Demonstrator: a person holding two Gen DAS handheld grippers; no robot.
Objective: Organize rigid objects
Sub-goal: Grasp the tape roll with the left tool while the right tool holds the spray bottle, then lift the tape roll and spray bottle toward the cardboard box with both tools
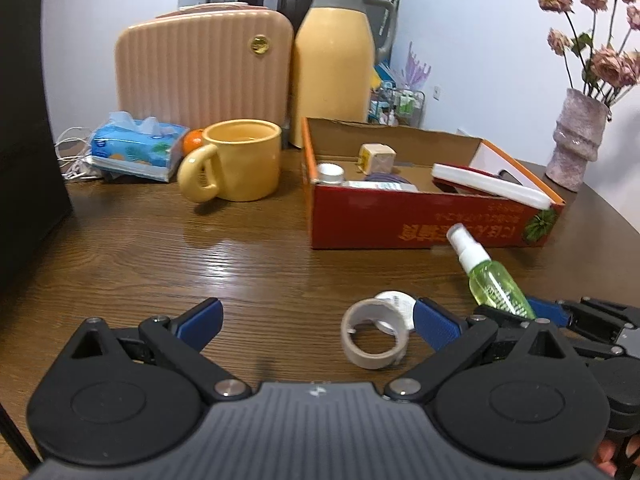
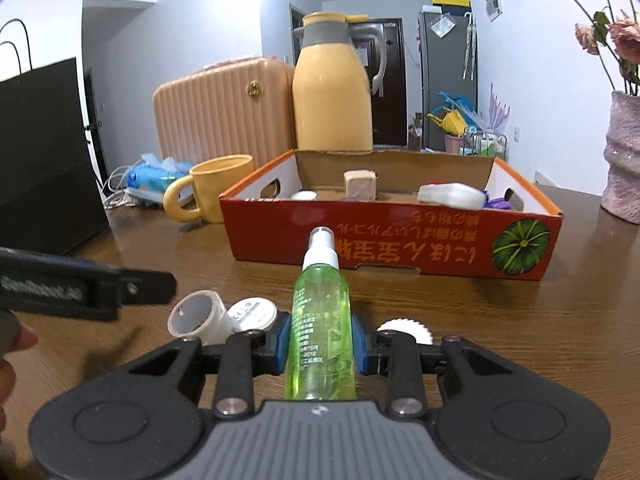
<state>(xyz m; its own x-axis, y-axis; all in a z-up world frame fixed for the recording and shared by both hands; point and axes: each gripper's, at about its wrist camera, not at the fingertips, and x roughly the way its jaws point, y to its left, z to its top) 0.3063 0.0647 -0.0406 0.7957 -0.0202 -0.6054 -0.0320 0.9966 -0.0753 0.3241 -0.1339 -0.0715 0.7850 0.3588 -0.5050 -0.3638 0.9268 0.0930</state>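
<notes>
The right gripper [image 2: 321, 350] has its fingers clenched on the green spray bottle [image 2: 320, 332], gripping mid-body with the white nozzle aimed at the red cardboard box [image 2: 384, 246] just ahead on the counter [image 2: 520, 340]. The bottle looks light, stiff and smooth, likely slippery plastic, so the wide middle suits better than the thin neck. The left gripper [image 1: 318, 324] hangs released near a tape roll [image 1: 374, 334].

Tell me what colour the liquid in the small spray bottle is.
Bright green, in the clear plastic spray bottle with a white nozzle; clearest in the right wrist view.
</notes>
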